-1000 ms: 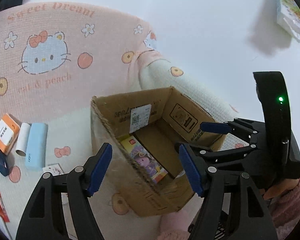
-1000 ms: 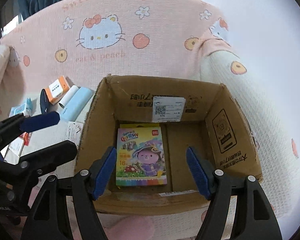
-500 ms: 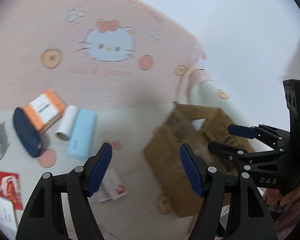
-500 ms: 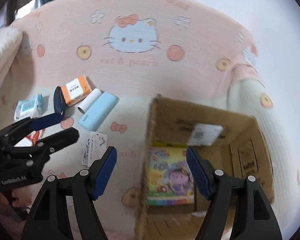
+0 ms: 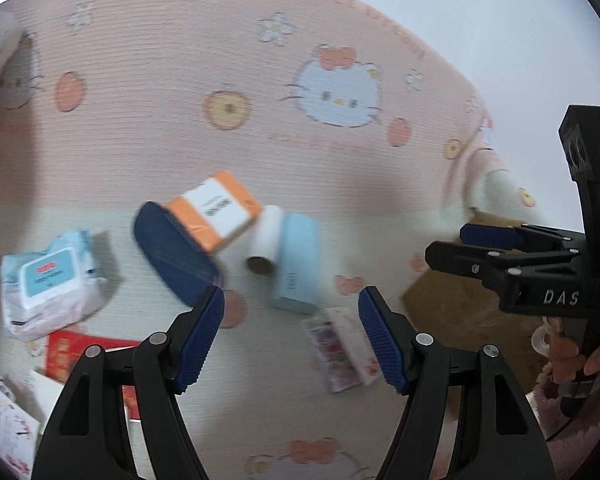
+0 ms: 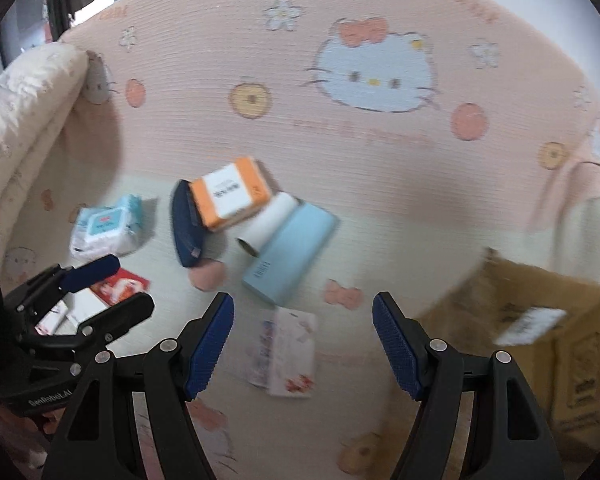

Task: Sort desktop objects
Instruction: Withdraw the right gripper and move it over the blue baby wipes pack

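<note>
soft even light, motion blur, fisheye warp

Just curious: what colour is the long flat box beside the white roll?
Light blue box; the right wrist view shows it best.

Ribbed pink cloth (image 6: 340, 168); matt cardboard box (image 6: 540, 320); textured claw pads (image 6: 212, 344).
</note>
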`<state>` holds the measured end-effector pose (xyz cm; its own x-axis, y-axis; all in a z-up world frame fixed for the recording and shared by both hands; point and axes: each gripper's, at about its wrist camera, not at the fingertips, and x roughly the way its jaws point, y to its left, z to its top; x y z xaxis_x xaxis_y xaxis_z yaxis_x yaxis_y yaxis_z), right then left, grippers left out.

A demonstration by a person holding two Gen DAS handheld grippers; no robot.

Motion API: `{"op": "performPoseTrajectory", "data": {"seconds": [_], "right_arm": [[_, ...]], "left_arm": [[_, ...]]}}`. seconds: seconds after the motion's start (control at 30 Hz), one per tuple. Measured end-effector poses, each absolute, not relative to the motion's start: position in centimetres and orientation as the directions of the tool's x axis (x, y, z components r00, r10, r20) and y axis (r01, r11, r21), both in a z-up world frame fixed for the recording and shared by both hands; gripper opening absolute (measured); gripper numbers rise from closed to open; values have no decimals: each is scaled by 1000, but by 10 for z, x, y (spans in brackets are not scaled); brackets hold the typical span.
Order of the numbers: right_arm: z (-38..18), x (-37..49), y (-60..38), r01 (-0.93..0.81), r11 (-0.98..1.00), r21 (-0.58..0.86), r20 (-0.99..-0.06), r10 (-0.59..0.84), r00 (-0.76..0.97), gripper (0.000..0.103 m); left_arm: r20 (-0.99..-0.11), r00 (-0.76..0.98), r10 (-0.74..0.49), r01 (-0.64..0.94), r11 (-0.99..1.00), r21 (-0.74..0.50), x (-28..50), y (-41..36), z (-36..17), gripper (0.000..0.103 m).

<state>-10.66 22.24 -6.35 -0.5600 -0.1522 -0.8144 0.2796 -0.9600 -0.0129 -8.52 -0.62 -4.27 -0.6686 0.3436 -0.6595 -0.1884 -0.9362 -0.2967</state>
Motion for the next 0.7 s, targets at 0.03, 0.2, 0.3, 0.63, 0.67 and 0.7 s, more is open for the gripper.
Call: {"op": "performPoseTrajectory", "data": {"seconds": [0.03,0.2,0.3,0.63,0.67,0.7], "right_arm": [[-66,-111,218,290,-957,-5,-815,-164,-556,70],[-85,-134,192,338,-940,35,-824,-219,-523,70],[-99,-145,176,372,-922,107,-829,-290,-479,70],[-145,-182,74,534,-800,271,-808,-491,-325,70],[-149,-184,67,536,-790,296,-804,-510,-307,70],[-154,-188,58,536,-773,339,-794,-541,-278,70]], "left_arm": [[-667,-668,330,-171,-940,-294,-87,-13,-45,73],[-691,-672,265,-84,-955,-284,-91,-45,-57,73],[-708,-675,208,-23,-965,-261,-90,-67,-64,73],[-774,-632,-40,221,-966,-131,-74,-158,-94,73],[-776,-628,-56,240,-963,-125,-73,-166,-96,73],[-780,-622,-74,260,-959,-116,-73,-175,-98,73]]}}
